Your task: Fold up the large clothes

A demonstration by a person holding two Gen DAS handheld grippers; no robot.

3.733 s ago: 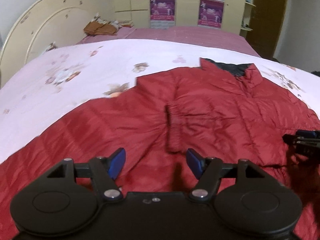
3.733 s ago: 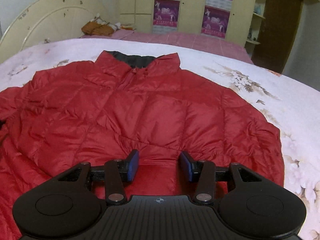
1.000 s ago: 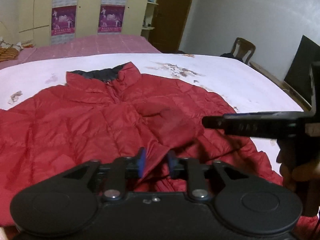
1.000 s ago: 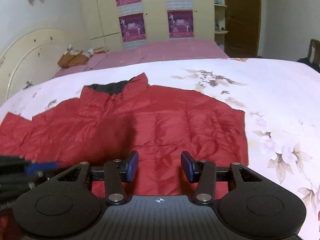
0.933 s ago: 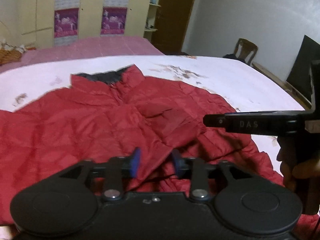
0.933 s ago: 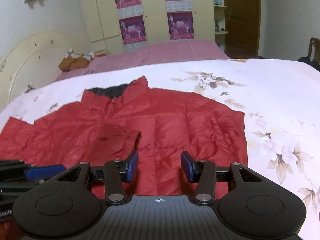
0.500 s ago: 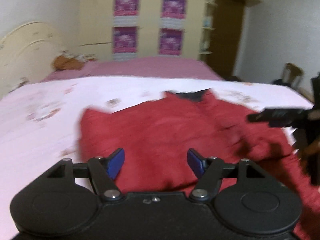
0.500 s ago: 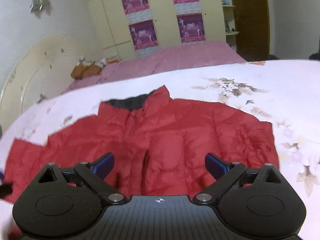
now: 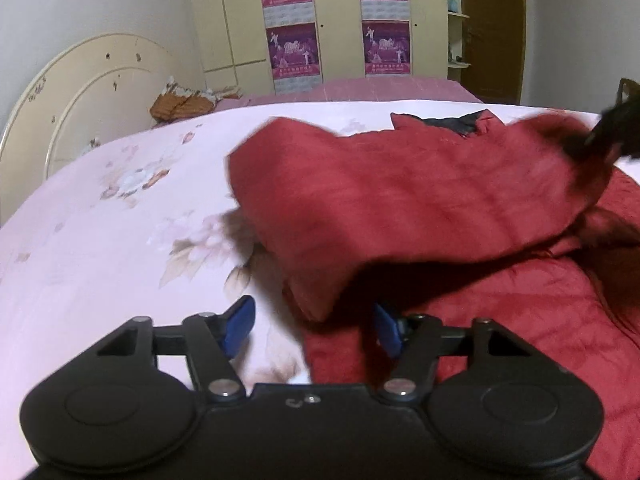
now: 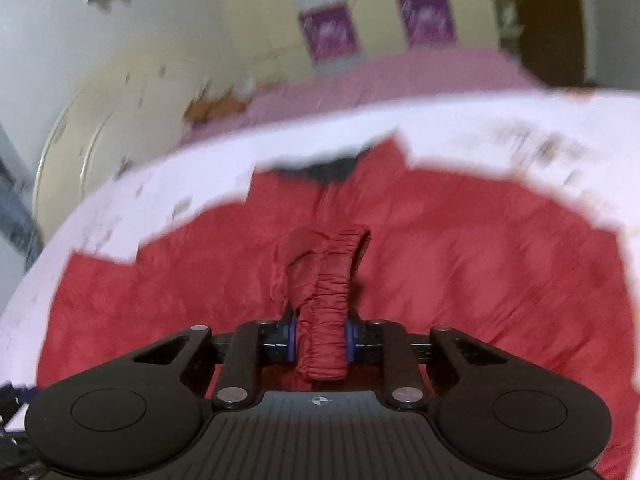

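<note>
Since half a second ago, right gripper [image 10: 320,346] jaws have been closing, now clamping jacket [image 9: 500,320] cuff [image 10: 326,320]; left gripper [image 9: 314,328] jaws are standing apart, just closing, sleeve [image 9: 400,208] stretching between both

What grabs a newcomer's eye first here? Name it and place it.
The red puffer jacket spread over the floral bedspread. In the right wrist view, the right gripper has just closed on the jacket's elastic cuff; the left gripper hangs open at the jacket's left edge.

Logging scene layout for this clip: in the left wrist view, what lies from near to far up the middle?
Left gripper → lifted sleeve of the red jacket → jacket collar → pink bedspread → wardrobe posters.
</note>
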